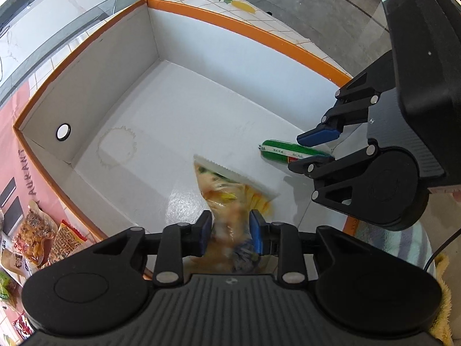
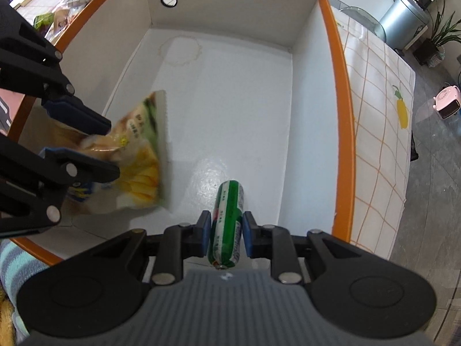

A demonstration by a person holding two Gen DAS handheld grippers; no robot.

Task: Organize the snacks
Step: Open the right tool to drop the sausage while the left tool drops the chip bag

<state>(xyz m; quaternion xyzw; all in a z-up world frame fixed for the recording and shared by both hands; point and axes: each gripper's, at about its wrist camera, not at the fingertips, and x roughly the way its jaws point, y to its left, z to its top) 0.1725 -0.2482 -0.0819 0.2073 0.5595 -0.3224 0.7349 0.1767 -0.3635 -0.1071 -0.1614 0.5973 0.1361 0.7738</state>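
Two snacks are in your grippers, both held over the open box (image 1: 95, 66).

Left wrist view: the box is rectangular cardboard with an orange rim, matte grey-white inner walls and a glossy white floor bearing a faint ring-shaped stain (image 1: 116, 147). One short wall has a round hole (image 1: 63, 131). Your left gripper (image 1: 230, 232) has its blue pads pressed against a soft, crinkled plastic snack pouch (image 1: 230, 187), printed yellow and green with a white serrated seal edge; the jaws are narrowed onto the pouch's lower part, and the pouch stands above the box floor near the box's near edge. To the right of the pouch, your right gripper (image 1: 315, 148) reaches in over the box's right-hand side, holding a green and white sausage stick (image 1: 283, 151), cylindrical with a pinched end. Outside the box, along its left wall, several more snack packets (image 1: 43, 230) lie on a pink cloth.

Right wrist view: the sausage stick (image 2: 229, 219) is smooth, shiny film with printed text, held lengthwise between the blue pads, which rest close against both its sides; the jaws are nearly closed around it, above the box floor near the box's near wall. To the left, your left gripper (image 2: 95, 147) clamps the snack pouch (image 2: 141, 155), which is blurred. Beyond the box's right rim (image 2: 343, 115) lies a checked tablecloth (image 2: 380, 132) with orange lines.
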